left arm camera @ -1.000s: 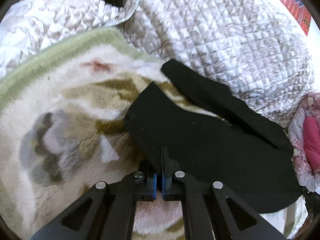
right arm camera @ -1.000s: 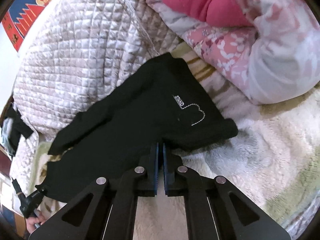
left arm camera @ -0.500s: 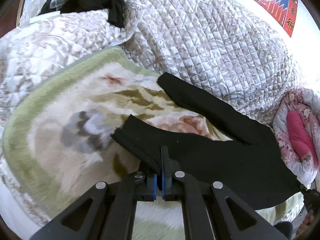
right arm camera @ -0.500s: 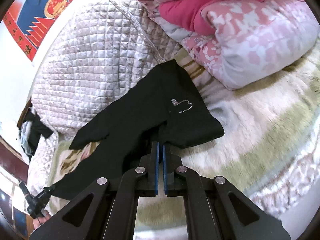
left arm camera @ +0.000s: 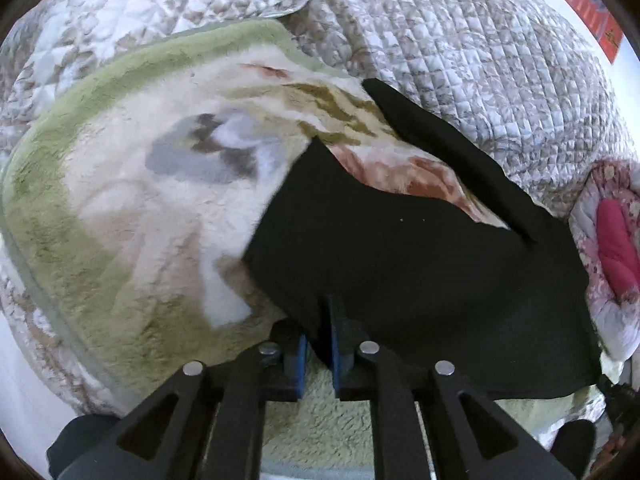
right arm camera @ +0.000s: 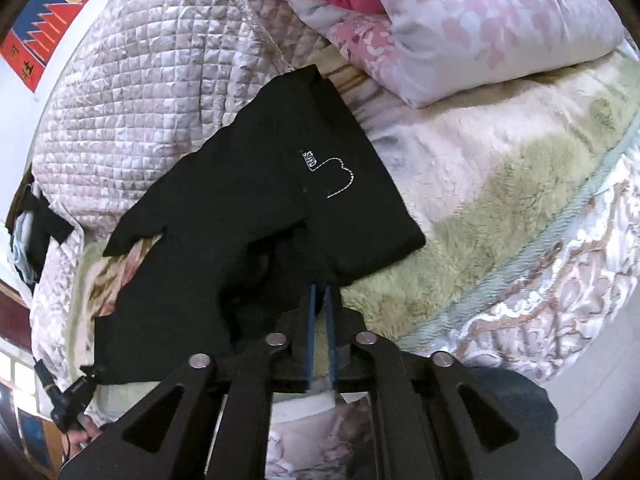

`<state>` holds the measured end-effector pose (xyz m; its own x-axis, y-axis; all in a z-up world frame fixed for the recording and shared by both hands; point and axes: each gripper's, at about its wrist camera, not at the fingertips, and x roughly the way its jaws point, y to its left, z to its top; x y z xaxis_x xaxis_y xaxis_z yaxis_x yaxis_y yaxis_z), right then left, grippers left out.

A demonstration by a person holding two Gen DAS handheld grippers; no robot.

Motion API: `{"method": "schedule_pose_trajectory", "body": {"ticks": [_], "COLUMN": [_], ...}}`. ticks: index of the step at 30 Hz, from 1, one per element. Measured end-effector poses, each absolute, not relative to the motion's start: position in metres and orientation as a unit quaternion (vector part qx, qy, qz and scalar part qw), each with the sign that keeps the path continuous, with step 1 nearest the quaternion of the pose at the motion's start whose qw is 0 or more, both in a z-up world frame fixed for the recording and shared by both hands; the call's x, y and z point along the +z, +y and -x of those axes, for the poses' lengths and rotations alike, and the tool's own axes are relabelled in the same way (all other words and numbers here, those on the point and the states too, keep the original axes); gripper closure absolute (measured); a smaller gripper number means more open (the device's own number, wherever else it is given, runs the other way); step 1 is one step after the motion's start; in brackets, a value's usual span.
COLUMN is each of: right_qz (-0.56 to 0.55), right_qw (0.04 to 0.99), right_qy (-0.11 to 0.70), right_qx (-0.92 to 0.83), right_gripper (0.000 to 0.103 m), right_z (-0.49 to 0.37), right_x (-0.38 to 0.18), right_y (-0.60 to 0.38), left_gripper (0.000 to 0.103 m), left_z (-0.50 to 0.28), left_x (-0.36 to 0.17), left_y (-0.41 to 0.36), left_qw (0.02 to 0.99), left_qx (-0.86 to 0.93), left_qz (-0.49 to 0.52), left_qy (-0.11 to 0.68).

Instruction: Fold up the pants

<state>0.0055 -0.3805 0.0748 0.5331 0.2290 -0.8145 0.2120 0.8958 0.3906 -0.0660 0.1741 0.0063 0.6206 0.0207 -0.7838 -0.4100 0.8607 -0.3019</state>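
We see one pair of black pants (right arm camera: 256,216) spread on a fleece blanket (left arm camera: 132,216) on the bed, with two legs (left arm camera: 448,152) running away from the waist and parted in a V over the blanket's flower print. One small white logo (right arm camera: 326,170) shows on the fabric near the waist in the right wrist view.

We hold two hand-held grippers. The left hand-held gripper (left arm camera: 319,344) sits at the near edge of one leg; its jaws are opening, a narrow gap shows between the blue pads (left arm camera: 301,364), and a fold of the black cloth lies in that gap, though the pads no longer seem to press it. The right hand-held gripper (right arm camera: 319,320) is at the waist end; its jaws are opening too, the two blue pads (right arm camera: 309,332) stand apart, and the pants' edge lies at their tips, with pale fleece visible through the gap lower down.

Around the pants we count one grey-white quilted cover (left arm camera: 460,40) bunched behind the legs, and one pink flowered duvet (right arm camera: 460,20) with a red lining beside the waist. One red and blue poster (right arm camera: 44,20) hangs on the wall. In the right wrist view the other gripper (right arm camera: 68,396) shows at the lower left.
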Motion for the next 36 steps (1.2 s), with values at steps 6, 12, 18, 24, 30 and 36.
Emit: {"method": "schedule_pose_trajectory", "body": {"ticks": [6,12,18,24,30,36], "right_qz": [-0.194,-0.169,-0.146,-0.115,-0.131,-0.081], "right_qw": [0.878,0.868,0.853,0.864,0.860,0.888], "right_qy": [0.437,0.466,0.499,0.485,0.489,0.451], "right_qx": [-0.035,-0.031,-0.047,-0.064,-0.069,0.035], "right_gripper": [0.062,0.057,0.058,0.103,0.103,0.062], "right_z": [0.002,-0.036,-0.051,-0.041,-0.030,-0.030], "right_x": [0.097,0.072,0.055,0.063,0.065,0.084], "right_y": [-0.393,-0.394,-0.393,-0.401,-0.422,-0.360], "left_gripper": [0.049,0.049,0.083,0.098,0.093,0.085], "left_z": [0.063,0.003,-0.022,-0.020,-0.025,-0.012], "left_x": [0.033,0.011,-0.003,0.008,0.004,0.030], "left_y": [0.188,0.185,0.160,0.168,0.167,0.177], "left_qw": [0.897,0.897,0.890,0.899,0.898,0.902], "left_qx": [0.149,0.116,0.184,0.194,0.192,0.197], "left_qz": [0.193,0.138,-0.003,0.011,0.013,0.082], "left_qy": [0.368,0.405,0.417,0.392,0.396,0.374]}}
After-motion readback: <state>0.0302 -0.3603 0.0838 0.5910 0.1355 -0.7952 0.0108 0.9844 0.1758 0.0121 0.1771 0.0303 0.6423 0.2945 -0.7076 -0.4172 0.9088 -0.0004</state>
